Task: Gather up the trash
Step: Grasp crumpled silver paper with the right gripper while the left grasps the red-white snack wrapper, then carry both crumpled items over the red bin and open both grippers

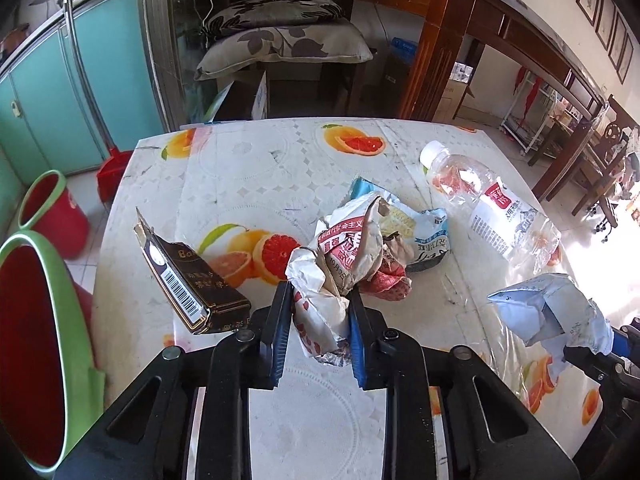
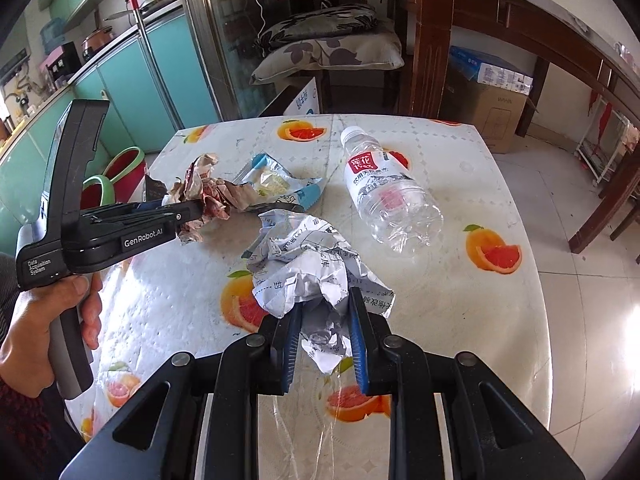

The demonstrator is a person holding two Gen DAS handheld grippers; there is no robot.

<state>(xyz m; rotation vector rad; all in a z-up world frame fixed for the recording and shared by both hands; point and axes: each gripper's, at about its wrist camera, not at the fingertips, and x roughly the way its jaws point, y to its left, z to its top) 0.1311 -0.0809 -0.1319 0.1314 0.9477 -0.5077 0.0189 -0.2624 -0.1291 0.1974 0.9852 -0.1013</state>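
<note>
left claw (image 2: 192, 210): "GenRobot.AI", "Data Acquisition System" | bottle (image 2: 386, 188): Chinese label

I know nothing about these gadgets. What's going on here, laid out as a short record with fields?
Left gripper: shut on crumpled red-printed wrapper
Right gripper: shut on crumpled white paper
Loose on table: plastic bottle lying on its side, blue snack packet, dark box
Beside the table: red bins with green rims

Left gripper (image 1: 320, 300) clamps crumpled wrapper (image 1: 340, 256); dark box (image 1: 192, 280) beside; bottle (image 1: 488, 200) lying on table (image 1: 256, 160).
</note>
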